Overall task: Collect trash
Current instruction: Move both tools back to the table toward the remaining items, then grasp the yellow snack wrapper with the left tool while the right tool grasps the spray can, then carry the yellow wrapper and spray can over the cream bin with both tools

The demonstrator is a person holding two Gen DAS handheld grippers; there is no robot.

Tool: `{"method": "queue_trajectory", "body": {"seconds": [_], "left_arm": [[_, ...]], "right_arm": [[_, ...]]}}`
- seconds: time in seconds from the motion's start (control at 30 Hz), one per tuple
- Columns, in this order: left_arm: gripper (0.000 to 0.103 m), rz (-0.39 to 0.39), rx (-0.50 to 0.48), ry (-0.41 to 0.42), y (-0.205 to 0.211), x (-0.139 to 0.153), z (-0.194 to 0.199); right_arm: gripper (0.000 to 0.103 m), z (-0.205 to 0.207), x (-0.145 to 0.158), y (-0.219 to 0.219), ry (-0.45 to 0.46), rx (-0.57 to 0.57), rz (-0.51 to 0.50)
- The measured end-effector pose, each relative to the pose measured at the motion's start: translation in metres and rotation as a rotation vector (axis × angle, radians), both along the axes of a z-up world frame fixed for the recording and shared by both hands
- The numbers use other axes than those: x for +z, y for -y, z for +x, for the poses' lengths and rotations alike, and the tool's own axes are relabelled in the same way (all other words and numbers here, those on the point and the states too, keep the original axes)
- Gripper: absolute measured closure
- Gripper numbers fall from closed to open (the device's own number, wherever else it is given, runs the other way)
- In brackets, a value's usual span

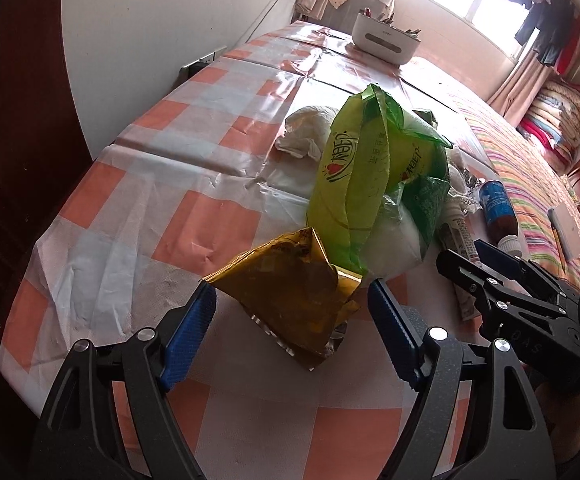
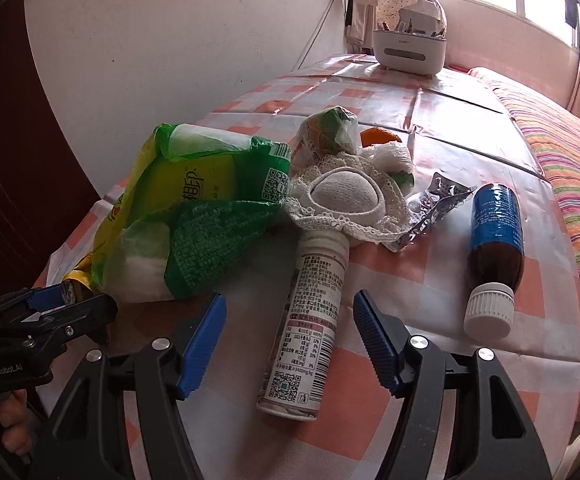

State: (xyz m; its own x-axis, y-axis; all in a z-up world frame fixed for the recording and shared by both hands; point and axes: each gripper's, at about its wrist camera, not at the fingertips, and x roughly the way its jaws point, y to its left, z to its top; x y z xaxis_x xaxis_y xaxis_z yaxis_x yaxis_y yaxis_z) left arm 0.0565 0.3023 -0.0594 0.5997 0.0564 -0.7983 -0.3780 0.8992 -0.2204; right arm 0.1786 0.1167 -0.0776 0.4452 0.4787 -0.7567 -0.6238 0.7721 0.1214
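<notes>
The left claw (image 1: 292, 300) is open wide. A crinkly gold snack wrapper (image 1: 290, 292) sits between its two blue pads. The left pad (image 1: 187, 340) looks very close to the wrapper's edge, but the right pad is apart from it, so the claw is not squeezing it. The wrapper lies on the counter (image 1: 129, 184), which has an orange and white checked cover.

Just behind the wrapper is a big green tissue bag (image 1: 362, 168) with white tissue inside. A crumpled white napkin (image 1: 306, 132) lies behind the bag.

The right claw (image 2: 290, 316) is open wide too. A white tube bottle (image 2: 310, 320) lies on its side between its pads, with space on both sides. Nothing presses on it. The bottle's far end touches a lacy white cloth (image 2: 346, 200). Behind the cloth are a wadded wrapper (image 2: 332, 128) and an orange (image 2: 380, 136).

A silver pill sheet (image 2: 430, 208) lies beside the cloth. To the right, a brown bottle (image 2: 494, 256) with a blue label and white cap lies on its side, apart from the tube bottle.

A white box (image 2: 408, 52) stands at the far end of the counter. A bed with a striped blanket (image 2: 570, 160) is next to the counter.
</notes>
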Motion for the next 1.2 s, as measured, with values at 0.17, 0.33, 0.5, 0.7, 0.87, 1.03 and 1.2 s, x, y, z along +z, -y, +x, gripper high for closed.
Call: {"method": "queue_trajectory", "body": {"seconds": [0.17,0.33,0.5,0.7,0.87,1.03,1.2], "left_arm": [[0.045,0.014,-0.001,-0.006,0.000,-0.002,0.003],[0.057,0.056,0.002,0.000,0.002,0.000,0.002],[0.065,0.096,0.019,0.026,0.004,0.006,-0.001],[0.067,0.105,0.045,0.075,0.001,0.017,-0.007],[0.067,0.139,0.049,0.113,0.007,0.027,-0.011],[0.067,0.158,0.035,0.147,0.018,0.039,-0.014],[0.067,0.175,0.017,0.180,0.031,0.053,-0.016]], "right_arm": [[0.058,0.003,-0.006,-0.001,-0.020,0.002,-0.022],[0.072,0.003,-0.006,0.004,-0.027,0.000,-0.006],[0.074,0.001,-0.003,0.011,-0.030,-0.011,0.035],[0.075,-0.004,0.002,0.025,-0.034,-0.036,0.095],[0.075,-0.011,0.007,0.038,-0.028,-0.056,0.130],[0.075,-0.017,0.013,0.052,-0.023,-0.074,0.159],[0.075,-0.022,0.019,0.066,-0.010,-0.092,0.184]]}}
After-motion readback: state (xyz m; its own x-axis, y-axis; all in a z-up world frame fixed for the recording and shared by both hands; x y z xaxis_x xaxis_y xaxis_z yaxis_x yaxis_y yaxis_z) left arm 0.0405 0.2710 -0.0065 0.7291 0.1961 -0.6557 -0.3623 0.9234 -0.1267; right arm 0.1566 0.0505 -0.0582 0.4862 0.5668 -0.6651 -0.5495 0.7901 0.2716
